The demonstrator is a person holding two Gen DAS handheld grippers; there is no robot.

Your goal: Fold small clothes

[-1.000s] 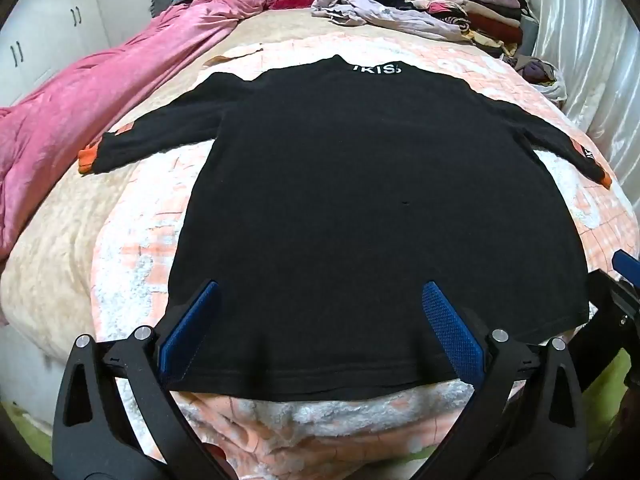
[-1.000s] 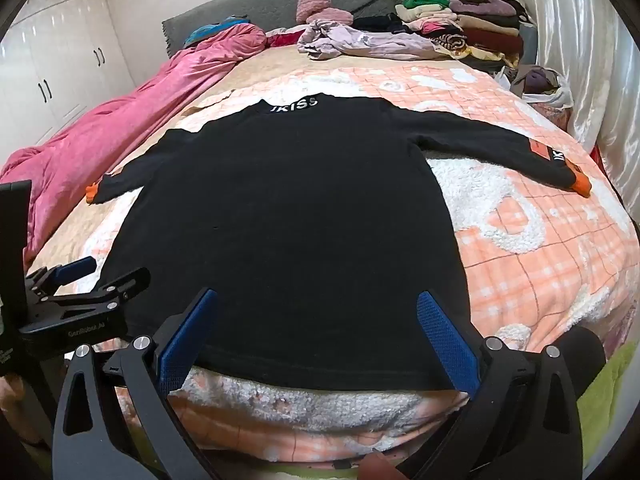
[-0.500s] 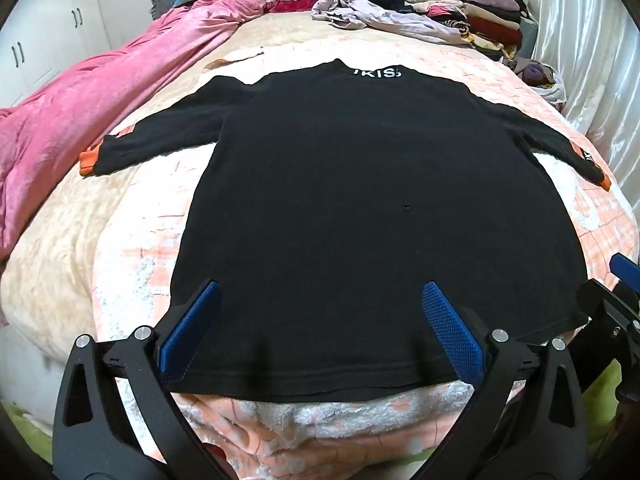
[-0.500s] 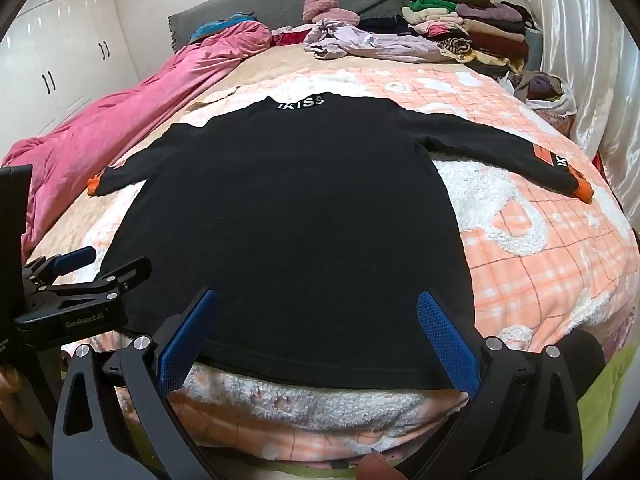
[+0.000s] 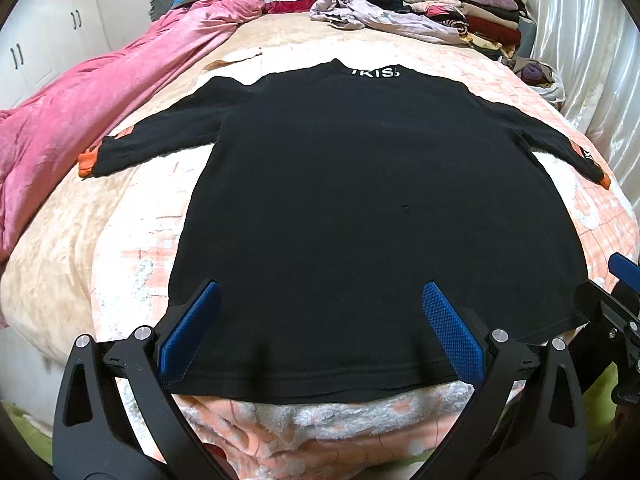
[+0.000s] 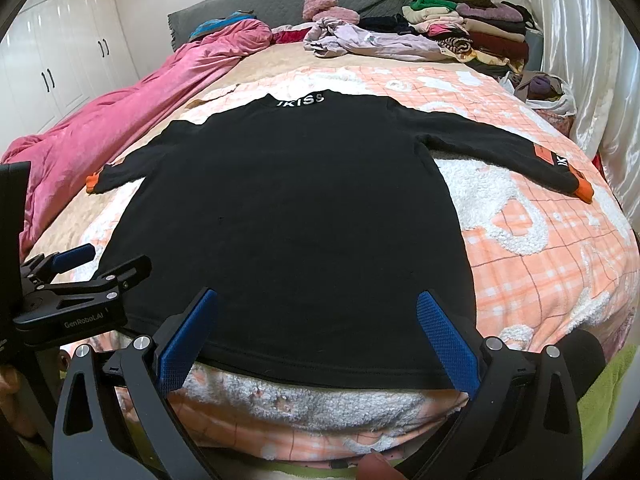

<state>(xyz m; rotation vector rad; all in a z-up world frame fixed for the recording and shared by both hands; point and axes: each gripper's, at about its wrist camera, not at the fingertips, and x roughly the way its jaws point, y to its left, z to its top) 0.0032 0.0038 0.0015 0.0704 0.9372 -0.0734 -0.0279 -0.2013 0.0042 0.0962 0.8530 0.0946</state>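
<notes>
A black long-sleeved top (image 5: pixel 360 200) with white collar lettering and orange cuffs lies flat and spread on the peach plaid blanket (image 5: pixel 136 248), hem toward me; it also shows in the right wrist view (image 6: pixel 296 216). My left gripper (image 5: pixel 320 320) is open and empty, hovering just over the hem. My right gripper (image 6: pixel 316 320) is open and empty over the hem too. The left gripper shows at the left edge of the right wrist view (image 6: pixel 92 264), and the right gripper at the right edge of the left wrist view (image 5: pixel 612 280).
A pink quilt (image 5: pixel 100 100) lies along the bed's left side. Loose lilac clothes (image 6: pixel 368 42) and a stack of folded clothes (image 6: pixel 472 24) sit at the head. A curtain (image 6: pixel 592 60) hangs on the right, white wardrobes (image 6: pixel 60 60) on the left.
Both grippers have drawn back and risen slightly, so the top looks a little farther away. Both stay open. The top has not moved.
</notes>
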